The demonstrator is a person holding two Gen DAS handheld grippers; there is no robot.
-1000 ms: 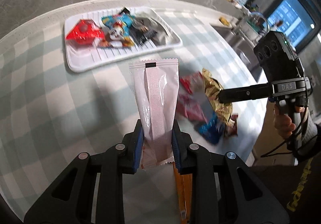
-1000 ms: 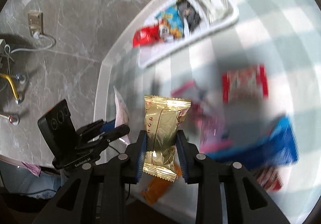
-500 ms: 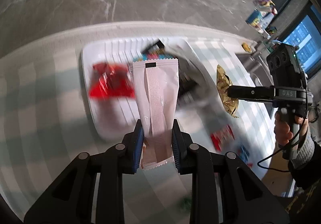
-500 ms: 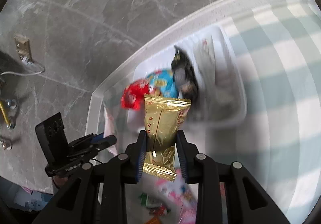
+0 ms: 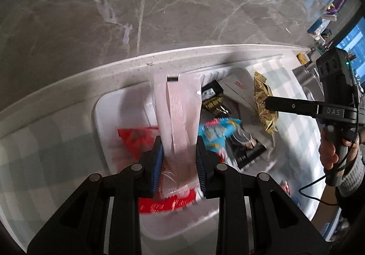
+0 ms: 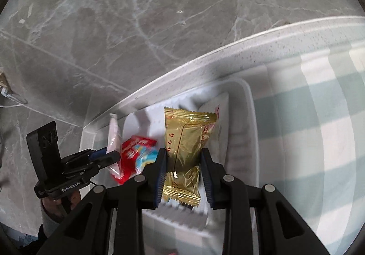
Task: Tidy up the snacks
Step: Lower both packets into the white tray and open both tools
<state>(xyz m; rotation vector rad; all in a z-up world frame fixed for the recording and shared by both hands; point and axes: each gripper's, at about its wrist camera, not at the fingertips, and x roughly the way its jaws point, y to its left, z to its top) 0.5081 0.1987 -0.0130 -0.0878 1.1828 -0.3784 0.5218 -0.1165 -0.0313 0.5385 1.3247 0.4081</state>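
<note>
From the left wrist camera, the left claw (image 5: 179,163) is clamped on a pale pink sachet (image 5: 176,113), a long see-through packet with a ribbed seam down its middle and a small black mark at its far end. It is held upright over the white tray (image 5: 102,122), which sits on the table (image 5: 41,140) with its green and white checked cloth, close to the table's far edge. In the tray lie a red packet (image 5: 136,138) left of the sachet, a blue packet (image 5: 216,131) just right of it, a black packet with gold stripes (image 5: 213,99) beyond that, another black packet (image 5: 246,147) toward the tray's near right side, and a white packet (image 5: 239,86) at the far right corner. Over the tray's right end the right claw (image 5: 265,103) holds a crinkled gold packet (image 5: 265,106); its handle reads "DAS".

From the right wrist camera, the right claw (image 6: 183,175) is clamped on the gold packet (image 6: 187,140), shiny foil with zigzag ends, a red outlined panel and red Japanese characters I cannot read fully. It hangs over the tray (image 6: 249,118). Left of it in the tray are the red packet (image 6: 132,154) and the blue packet (image 6: 146,156), blurred. The left claw (image 6: 114,154) holds the pink sachet (image 6: 114,138) at the tray's left end; its body reads "GenRobot.AI"
</note>
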